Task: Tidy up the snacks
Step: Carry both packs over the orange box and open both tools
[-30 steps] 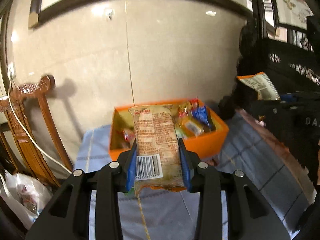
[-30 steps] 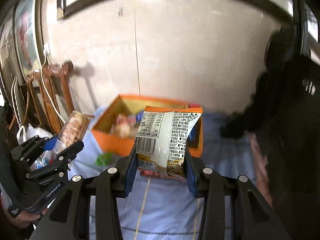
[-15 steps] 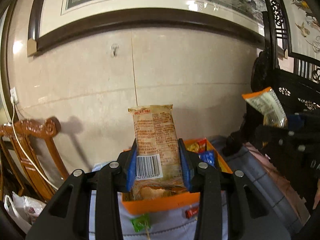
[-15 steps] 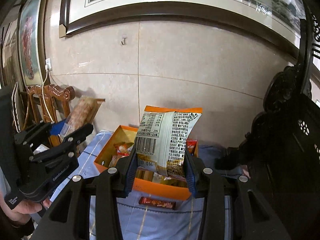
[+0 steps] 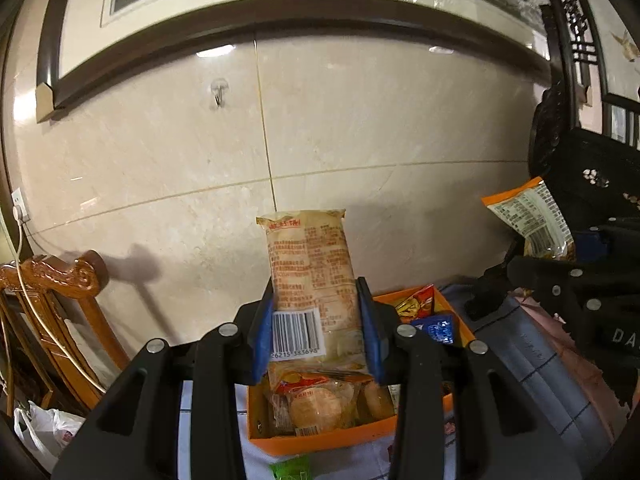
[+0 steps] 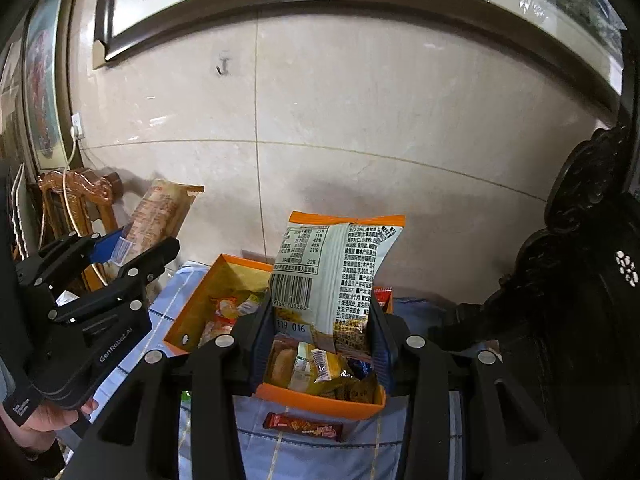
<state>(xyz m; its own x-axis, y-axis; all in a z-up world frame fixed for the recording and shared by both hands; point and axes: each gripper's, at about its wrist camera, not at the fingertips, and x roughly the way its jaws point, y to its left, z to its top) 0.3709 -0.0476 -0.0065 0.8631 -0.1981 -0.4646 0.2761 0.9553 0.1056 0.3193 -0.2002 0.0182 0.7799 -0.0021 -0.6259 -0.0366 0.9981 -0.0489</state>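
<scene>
My left gripper (image 5: 316,332) is shut on a tan snack packet with a barcode (image 5: 312,284), held upright above the orange box (image 5: 320,442). My right gripper (image 6: 322,332) is shut on a white and orange snack bag (image 6: 332,276), also held above the orange box (image 6: 320,400), which holds several snacks. In the left wrist view the right gripper with its bag (image 5: 532,220) is at the right. In the right wrist view the left gripper with its packet (image 6: 156,220) is at the left.
A brown snack bar (image 6: 303,426) lies on the blue cloth (image 6: 304,456) before the box. A green packet (image 5: 292,470) lies near the box front. A carved wooden chair (image 5: 52,300) stands left, dark carved furniture (image 6: 580,280) right, a tiled wall behind.
Both grippers rose and tilted up with their packets; the box dropped lower in both views. The grips did not change.
</scene>
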